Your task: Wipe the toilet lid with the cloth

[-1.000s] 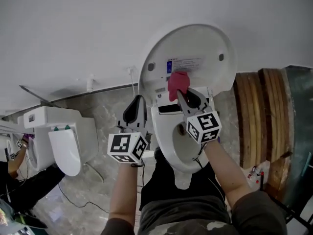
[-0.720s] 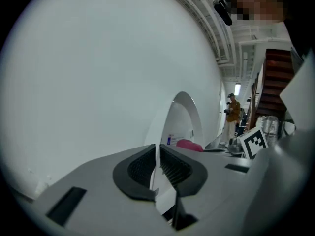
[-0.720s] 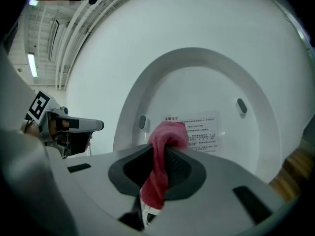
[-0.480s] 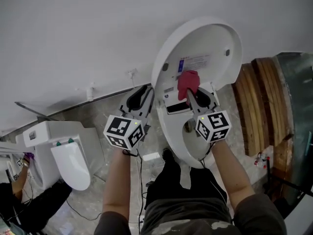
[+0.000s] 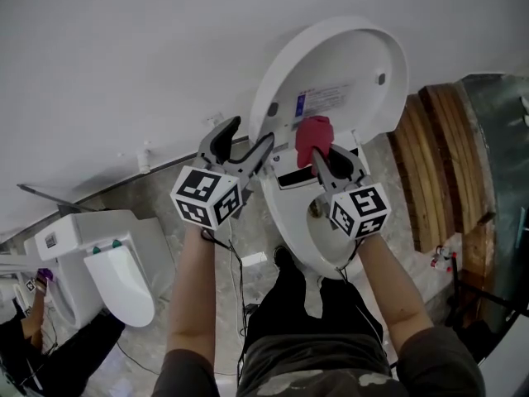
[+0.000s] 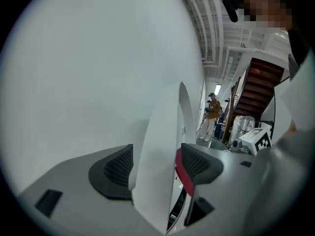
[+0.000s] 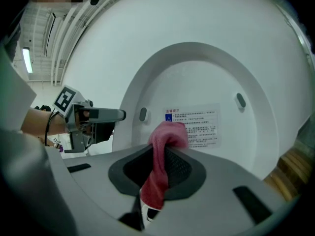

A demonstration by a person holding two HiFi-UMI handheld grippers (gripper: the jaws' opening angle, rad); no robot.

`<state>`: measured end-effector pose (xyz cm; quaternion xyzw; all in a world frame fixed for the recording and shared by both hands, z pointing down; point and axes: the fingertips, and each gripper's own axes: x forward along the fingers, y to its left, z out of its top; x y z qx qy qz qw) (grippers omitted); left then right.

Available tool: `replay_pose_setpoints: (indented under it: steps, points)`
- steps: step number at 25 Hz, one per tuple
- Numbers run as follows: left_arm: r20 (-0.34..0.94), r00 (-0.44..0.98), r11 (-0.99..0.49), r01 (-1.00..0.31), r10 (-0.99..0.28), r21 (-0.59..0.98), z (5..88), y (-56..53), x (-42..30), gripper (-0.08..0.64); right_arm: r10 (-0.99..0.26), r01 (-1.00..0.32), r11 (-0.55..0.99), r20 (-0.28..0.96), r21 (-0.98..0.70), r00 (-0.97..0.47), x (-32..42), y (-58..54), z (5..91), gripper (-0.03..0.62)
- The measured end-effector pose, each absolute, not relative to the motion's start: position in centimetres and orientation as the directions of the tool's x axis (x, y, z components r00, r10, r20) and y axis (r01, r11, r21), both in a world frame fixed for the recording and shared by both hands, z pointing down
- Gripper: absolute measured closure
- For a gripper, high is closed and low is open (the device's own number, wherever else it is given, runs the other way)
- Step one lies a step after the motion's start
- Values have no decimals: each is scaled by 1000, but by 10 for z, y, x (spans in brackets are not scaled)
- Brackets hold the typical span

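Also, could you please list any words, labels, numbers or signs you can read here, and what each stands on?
Nothing is legible.
Sticker on the toilet lid: a blue sign and lines of print, too small to read.
Left marker cube, right marker cube: black-and-white patterns, no words.

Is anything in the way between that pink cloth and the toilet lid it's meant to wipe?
Nothing visible. The right tongs hold the cloth right at the raised toilet lid, by its label. The left tongs, their jaws just opened, straddle its edge, off to the side.
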<state>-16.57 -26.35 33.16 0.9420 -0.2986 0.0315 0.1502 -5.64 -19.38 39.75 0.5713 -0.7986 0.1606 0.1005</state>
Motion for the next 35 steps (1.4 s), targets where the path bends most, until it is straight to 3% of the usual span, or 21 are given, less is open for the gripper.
replay_pose_setpoints:
  steps: [13,21,26,35]
  points:
    - [167,854,-825,-519,-492,225,322,-286,-142,253,-875,-939,305,344,-157,-341,-45,-190,400,549]
    - [177,824,-798,-566,-538,210,316,-276,-142,276,-864,-925,341,330,-169,-379,-35,-182,398,549]
    - [185,776,-748,-630,-602,207,314,-266,-145,328,-853,-912,369,324,-180,-409,-31,-164,398,549]
    - [156,733,-706,-680,-662,200,311,-236,-148,328,-840,-906,381,340,-184,-422,-10,-126,404,549]
